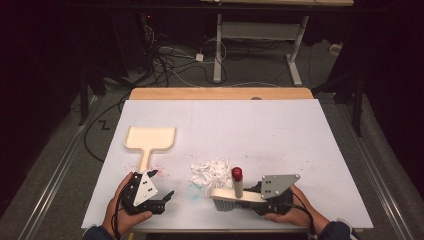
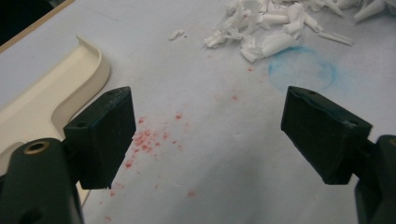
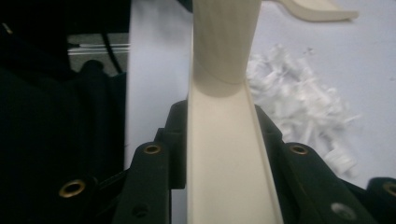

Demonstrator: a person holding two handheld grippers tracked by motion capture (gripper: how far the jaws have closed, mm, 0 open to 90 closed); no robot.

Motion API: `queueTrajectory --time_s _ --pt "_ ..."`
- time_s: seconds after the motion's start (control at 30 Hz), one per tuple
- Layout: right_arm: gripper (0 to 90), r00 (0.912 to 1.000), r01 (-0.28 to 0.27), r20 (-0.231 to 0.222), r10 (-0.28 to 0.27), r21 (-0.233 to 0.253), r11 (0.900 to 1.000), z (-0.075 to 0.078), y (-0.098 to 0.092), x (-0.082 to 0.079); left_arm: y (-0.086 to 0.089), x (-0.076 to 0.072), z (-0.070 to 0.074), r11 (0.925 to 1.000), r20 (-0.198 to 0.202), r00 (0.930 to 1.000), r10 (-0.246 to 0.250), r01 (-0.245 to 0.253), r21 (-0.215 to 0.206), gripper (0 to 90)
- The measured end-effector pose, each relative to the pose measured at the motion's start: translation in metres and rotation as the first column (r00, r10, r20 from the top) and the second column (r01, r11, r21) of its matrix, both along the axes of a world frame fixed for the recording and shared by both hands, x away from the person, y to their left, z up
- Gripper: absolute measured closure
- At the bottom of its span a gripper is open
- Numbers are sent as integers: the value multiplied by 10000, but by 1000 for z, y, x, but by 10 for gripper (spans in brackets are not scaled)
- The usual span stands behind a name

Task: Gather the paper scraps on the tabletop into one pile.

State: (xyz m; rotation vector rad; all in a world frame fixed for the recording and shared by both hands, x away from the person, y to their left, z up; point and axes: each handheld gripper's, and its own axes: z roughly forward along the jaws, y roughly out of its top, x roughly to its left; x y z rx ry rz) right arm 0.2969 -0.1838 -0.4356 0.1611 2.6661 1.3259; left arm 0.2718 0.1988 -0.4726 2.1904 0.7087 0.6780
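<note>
A desk (image 1: pixel 300 135) covered by a white sheet is seen from above, with a strip of bare wood along its far edge. A cream dustpan (image 1: pixel 149 140) is laid flat toward nine o'clock of the sheet's middle, its pan pointing to twelve o'clock and its handle running down toward six. A heap of white paper scraps (image 1: pixel 210 171) is spread near the middle of the near half, and a faint blue ring stain (image 2: pixel 302 73) is seen just beside it at its six o'clock side. Red specks (image 2: pixel 144 140) are scattered on the sheet beside the dustpan handle.

The left gripper (image 1: pixel 161 186) is held at about seven o'clock on the desk, just past the end of the dustpan handle. Its fingers (image 2: pixel 100 135) are spread wide apart and nothing is held between them; the dustpan is seen beside one of them.

The right gripper (image 1: pixel 250 194) is held at about five o'clock. Its fingers (image 3: pixel 275 140) are closed against both sides of a cream hand brush (image 1: pixel 231 196), which is gripped by its flat back. The brush's bristles face down near the sheet, and its red-tipped handle (image 1: pixel 237 180) stands upright, at four o'clock of the paper scraps.
</note>
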Motion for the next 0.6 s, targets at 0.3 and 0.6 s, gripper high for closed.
queueTrajectory --time_s 0.3,0.6 --pt "676 9995 -41 314 35 193 9998 -6 31 36 1 1 -1 10000 -38 10000 -13 13 -36 170" --pt "677 9997 107 192 -125 912 9958 1 39 43 3 0 1 9999 45 10000 89 -89 -86 170"
